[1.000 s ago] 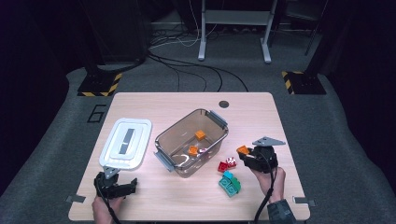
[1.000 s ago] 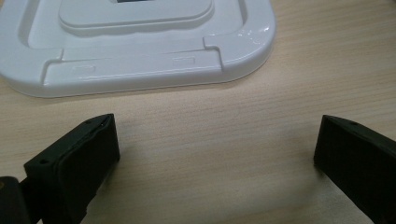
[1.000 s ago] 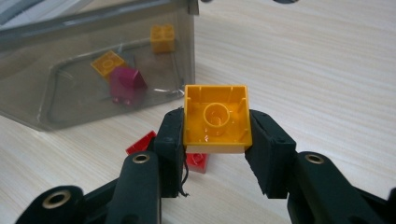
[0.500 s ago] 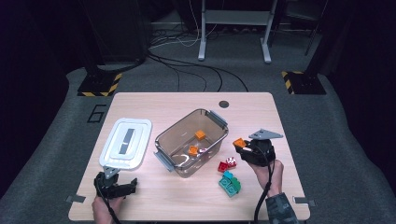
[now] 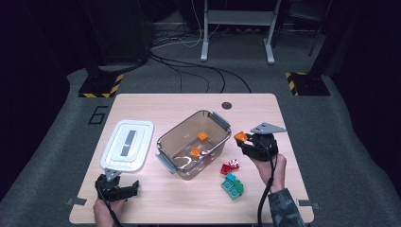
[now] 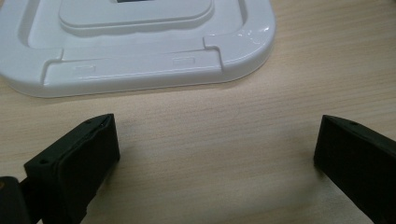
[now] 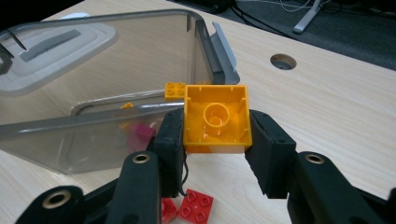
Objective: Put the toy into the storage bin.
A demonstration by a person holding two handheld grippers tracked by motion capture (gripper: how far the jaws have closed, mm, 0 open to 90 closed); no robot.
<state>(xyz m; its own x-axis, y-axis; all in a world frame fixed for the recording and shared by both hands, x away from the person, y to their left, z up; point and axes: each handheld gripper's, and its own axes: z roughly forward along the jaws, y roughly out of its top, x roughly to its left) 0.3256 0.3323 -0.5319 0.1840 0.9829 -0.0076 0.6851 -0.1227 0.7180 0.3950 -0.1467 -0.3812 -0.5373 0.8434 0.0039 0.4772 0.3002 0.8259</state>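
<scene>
Gripping an orange Duplo brick, the right gripper hung beside the clear container near the table's right edge; the left gripper gaped empty

The bench is a pale wood top with a round hole near its far edge. A white lid lies flat on its left side. A clear tub stands at the middle, set at an angle. To the tub's near right lie red bricks and, just nearer, a teal and green brick cluster.
</scene>
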